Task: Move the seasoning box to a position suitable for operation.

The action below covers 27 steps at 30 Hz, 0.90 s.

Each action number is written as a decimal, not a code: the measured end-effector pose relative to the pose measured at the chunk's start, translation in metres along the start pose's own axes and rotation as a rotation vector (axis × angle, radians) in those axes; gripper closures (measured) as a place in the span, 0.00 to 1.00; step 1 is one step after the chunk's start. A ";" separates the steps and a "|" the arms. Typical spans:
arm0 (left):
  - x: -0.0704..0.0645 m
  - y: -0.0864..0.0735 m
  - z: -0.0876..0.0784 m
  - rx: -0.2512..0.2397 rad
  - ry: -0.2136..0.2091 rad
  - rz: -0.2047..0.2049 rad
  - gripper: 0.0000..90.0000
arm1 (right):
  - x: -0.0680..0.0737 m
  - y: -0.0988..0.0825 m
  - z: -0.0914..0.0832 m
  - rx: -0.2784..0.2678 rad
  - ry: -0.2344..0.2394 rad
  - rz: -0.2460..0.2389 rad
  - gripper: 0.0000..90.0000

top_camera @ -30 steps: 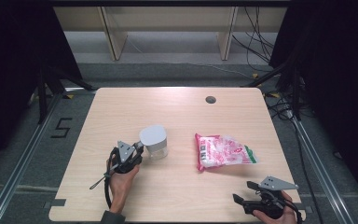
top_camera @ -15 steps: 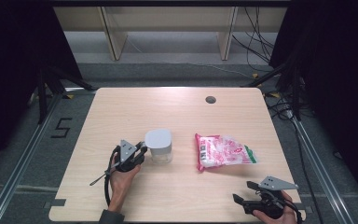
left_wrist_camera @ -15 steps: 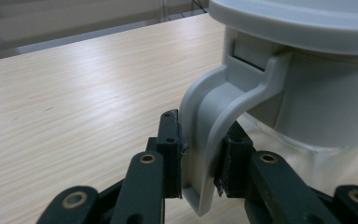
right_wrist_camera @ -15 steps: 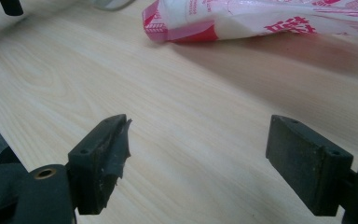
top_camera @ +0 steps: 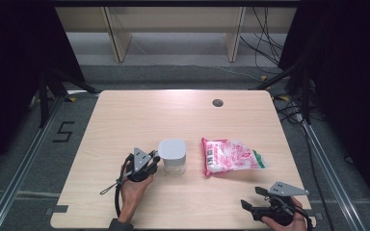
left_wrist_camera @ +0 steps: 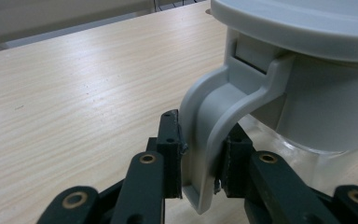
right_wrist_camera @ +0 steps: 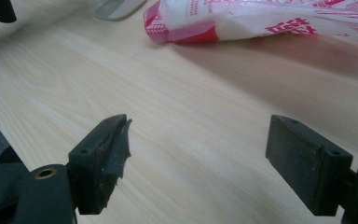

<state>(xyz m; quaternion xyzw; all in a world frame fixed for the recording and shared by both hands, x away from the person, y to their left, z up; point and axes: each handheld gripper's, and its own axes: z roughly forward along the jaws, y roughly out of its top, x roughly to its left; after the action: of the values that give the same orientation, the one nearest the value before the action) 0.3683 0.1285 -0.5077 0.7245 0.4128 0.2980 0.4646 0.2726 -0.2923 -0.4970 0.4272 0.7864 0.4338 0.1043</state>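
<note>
Since the earlier frames, the clear plastic container with a grey square lid (top_camera: 172,156) had slid a little toward the bench's middle, drawn along by the left gripper (top_camera: 147,163). It stood upright on the pale wood-grain bench (top_camera: 173,115), left of centre and nearer the person's edge. In the left gripper view, the black fingers (left_wrist_camera: 170,154) were narrowed on the lid's grey side latch (left_wrist_camera: 214,135), pinching that flap from both sides. The left hand (top_camera: 135,187) came in from the near edge, its gripper lying low and pointing across at the container's side.

Just to the right lay a red-and-white plastic snack bag (top_camera: 231,156), flat, apart from the container. The right gripper (top_camera: 257,209) rested near the bench's near right corner, fingers (right_wrist_camera: 100,158) spread wide with bare wood between them, well apart from the bag.

Behind both things the bench ran open to its far edge, apart from a small dark round grommet (top_camera: 217,102). Grey floor, a marked "5" (top_camera: 63,131) and cables (top_camera: 265,29) surrounded it.
</note>
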 end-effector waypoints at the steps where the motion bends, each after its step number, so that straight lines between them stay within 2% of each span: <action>1: -0.001 0.000 -0.001 -0.003 0.002 0.007 0.81 | 0.000 0.000 0.000 0.000 0.001 0.000 0.25; 6: -0.007 -0.001 -0.004 0.004 -0.006 -0.011 0.80 | 0.000 0.000 0.000 0.001 0.001 -0.001 0.25; 8: -0.009 0.000 -0.004 0.008 -0.020 -0.001 0.80 | 0.001 0.000 0.001 0.002 -0.015 0.000 0.25; 9: -0.009 0.001 -0.004 0.006 -0.026 0.024 0.80 | 0.001 0.000 0.001 0.002 -0.015 0.000 0.25; 11: -0.011 0.001 -0.003 0.009 -0.025 0.023 0.80 | 0.000 0.000 0.001 0.003 -0.014 -0.001 0.25; 12: -0.013 0.001 -0.003 0.004 -0.032 0.008 0.80 | 0.000 0.000 0.000 -0.004 0.004 -0.001 0.25; 13: -0.013 0.001 -0.002 0.002 -0.037 0.027 0.80 | 0.000 0.000 0.000 -0.004 0.004 -0.001 0.25; 15: -0.015 0.001 -0.002 -0.001 -0.044 0.010 0.80 | 0.001 0.000 0.000 0.000 -0.013 0.013 0.25; 16: -0.015 0.001 -0.001 -0.002 -0.048 0.014 0.80 | -0.001 0.001 0.000 -0.004 0.009 -0.019 0.25; 17: -0.014 0.002 -0.001 -0.003 -0.058 0.044 0.80 | -0.001 0.001 -0.002 0.001 -0.005 -0.002 0.25; 18: -0.014 0.002 0.000 -0.014 -0.068 0.043 0.80 | 0.002 0.001 -0.003 0.014 -0.003 0.029 0.25; 19: -0.016 0.001 0.000 -0.011 -0.067 0.023 0.80 | 0.000 0.001 -0.002 -0.002 0.001 0.012 0.25; 21: -0.016 0.002 0.000 -0.008 -0.076 0.057 0.80 | -0.001 0.001 -0.002 -0.007 0.001 0.000 0.25; 22: -0.016 0.002 0.001 -0.014 -0.086 0.057 0.79 | -0.001 0.001 -0.002 -0.005 0.003 0.007 0.25; 23: -0.017 0.002 0.002 -0.022 -0.099 0.040 0.79 | 0.000 0.001 -0.002 -0.002 0.001 0.011 0.25; 25: -0.017 0.002 0.003 -0.024 -0.107 0.053 0.79 | -0.003 0.001 -0.001 -0.017 -0.013 -0.016 0.25; 26: -0.019 0.001 0.004 -0.025 -0.114 0.022 0.79 | -0.003 0.001 -0.001 -0.017 -0.013 -0.016 0.25; 27: -0.018 0.001 0.004 -0.024 -0.118 0.011 0.79 | -0.003 0.001 -0.001 -0.016 -0.011 -0.016 0.25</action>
<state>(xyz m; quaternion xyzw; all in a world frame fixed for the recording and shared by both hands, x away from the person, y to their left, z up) 0.3630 0.1103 -0.5095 0.7374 0.3772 0.2623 0.4951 0.2748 -0.2950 -0.4958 0.4224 0.7856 0.4370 0.1157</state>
